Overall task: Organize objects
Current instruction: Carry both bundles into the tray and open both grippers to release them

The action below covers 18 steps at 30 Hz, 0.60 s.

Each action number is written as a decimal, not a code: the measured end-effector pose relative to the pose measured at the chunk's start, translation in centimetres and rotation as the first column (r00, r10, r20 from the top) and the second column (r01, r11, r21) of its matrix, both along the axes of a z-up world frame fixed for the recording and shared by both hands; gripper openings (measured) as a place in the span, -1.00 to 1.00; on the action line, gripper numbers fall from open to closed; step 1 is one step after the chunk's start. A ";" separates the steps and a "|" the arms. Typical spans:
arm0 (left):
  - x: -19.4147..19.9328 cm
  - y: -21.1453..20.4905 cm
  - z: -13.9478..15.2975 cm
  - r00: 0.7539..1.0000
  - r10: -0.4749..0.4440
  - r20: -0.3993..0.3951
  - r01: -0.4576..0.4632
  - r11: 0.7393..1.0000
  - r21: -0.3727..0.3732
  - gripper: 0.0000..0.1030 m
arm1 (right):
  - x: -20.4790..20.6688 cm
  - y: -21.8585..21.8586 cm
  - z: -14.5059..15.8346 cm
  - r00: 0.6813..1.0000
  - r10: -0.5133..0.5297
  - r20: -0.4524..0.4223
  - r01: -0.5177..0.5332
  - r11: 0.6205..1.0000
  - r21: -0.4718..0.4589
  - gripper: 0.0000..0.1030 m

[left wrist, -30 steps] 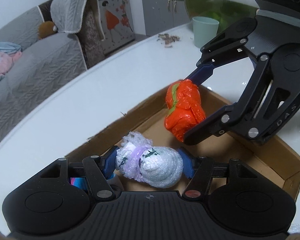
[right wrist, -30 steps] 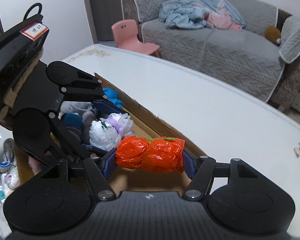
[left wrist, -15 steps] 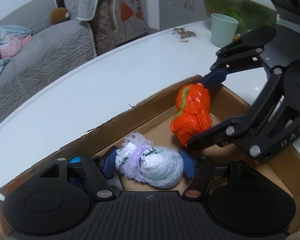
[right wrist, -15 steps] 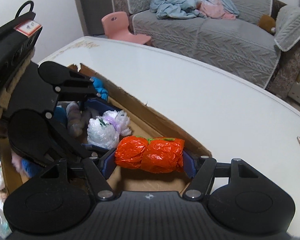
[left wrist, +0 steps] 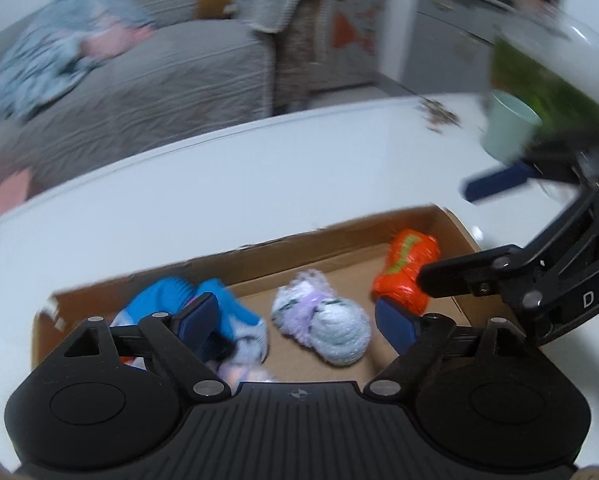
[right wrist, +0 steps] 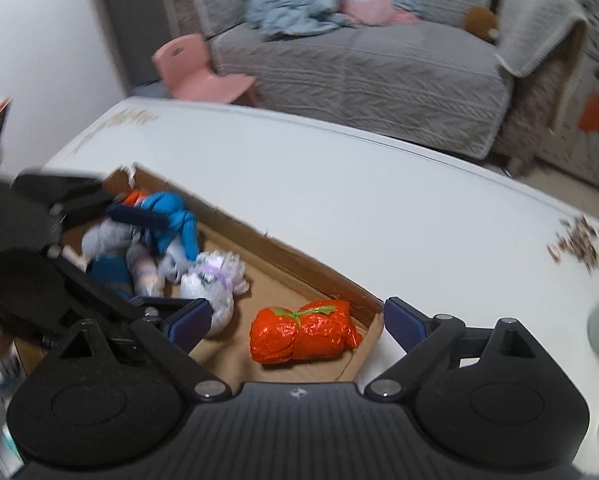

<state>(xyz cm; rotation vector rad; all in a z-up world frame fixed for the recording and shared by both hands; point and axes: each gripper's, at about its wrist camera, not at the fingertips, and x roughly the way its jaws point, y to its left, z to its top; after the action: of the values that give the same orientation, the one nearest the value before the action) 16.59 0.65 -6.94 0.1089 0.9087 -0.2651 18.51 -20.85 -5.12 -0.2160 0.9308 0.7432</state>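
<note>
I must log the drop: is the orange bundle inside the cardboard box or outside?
Inside. The orange bundle lies on the floor of the cardboard box, in its corner, free of both grippers.

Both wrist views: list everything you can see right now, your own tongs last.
Cardboard tray: one, brown, on the table.
Orange bundle: one, orange with green tie, lying in the tray's corner.
White-lilac bundle: one, in the tray beside the orange bundle.
Rolled socks: several, blue and grey, tray's far end.
Table: one, white.
Cup: one, pale green, on the table.
Sofa: one, grey, behind the table.
Chair: one, pink, by the sofa.
Left tongs: black, opening, gripping nothing.
Right tongs: black, opening, gripping nothing.
</note>
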 end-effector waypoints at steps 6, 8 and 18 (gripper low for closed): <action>-0.6 0.8 0.4 0.994 0.101 -0.033 -0.102 0.994 -0.044 0.74 | -0.6 0.5 0.1 0.991 -0.125 -0.040 0.127 0.991 0.040 0.86; -0.8 0.7 0.6 0.994 0.104 -0.035 -0.106 0.993 -0.048 0.74 | -0.9 0.7 0.3 0.992 -0.123 -0.036 0.125 0.991 0.044 0.87; -4.4 2.3 3.5 0.997 0.078 0.021 -0.078 0.997 -0.020 0.79 | -2.8 -0.2 2.1 0.992 -0.130 0.001 0.130 0.990 0.054 0.91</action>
<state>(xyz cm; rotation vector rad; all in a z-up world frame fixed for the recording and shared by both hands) 12.24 2.94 -3.44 0.0580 0.8869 -0.1995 15.70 -21.04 -3.07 -0.1084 0.9109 0.6465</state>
